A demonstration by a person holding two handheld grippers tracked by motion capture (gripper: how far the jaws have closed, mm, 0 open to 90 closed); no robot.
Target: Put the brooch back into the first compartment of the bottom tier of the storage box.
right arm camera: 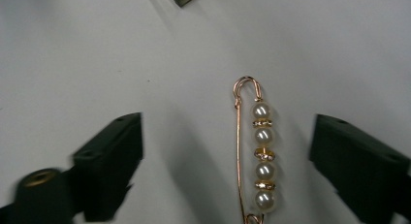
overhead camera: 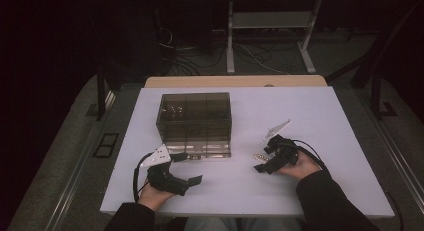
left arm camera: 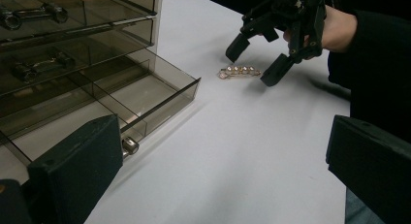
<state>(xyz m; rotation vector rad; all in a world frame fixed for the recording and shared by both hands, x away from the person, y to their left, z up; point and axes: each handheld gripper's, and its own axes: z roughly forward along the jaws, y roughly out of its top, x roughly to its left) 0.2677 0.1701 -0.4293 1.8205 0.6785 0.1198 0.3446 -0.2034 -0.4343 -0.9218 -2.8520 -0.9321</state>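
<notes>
A gold pin brooch (right arm camera: 261, 156) strung with several pearls lies flat on the white table (overhead camera: 310, 121). My right gripper (right arm camera: 228, 161) is lowered over it, open, one jaw on each side and neither touching it. The same brooch (left arm camera: 238, 71) lies between the right gripper's (left arm camera: 252, 64) jaws in the left gripper view, and in the high view the brooch (overhead camera: 258, 156) sits at the right gripper's (overhead camera: 266, 156) tips. My left gripper (overhead camera: 189, 167) rests open by the front of a smoky clear drawer box (overhead camera: 195, 121), holding nothing.
The box's bottom drawer (left arm camera: 145, 93) is pulled out toward me, with dividers and a small metal knob (left arm camera: 130, 146). Upper drawers hold small metal pieces (left arm camera: 41, 13). The table's front edge is near both hands; dark floor and cables lie beyond.
</notes>
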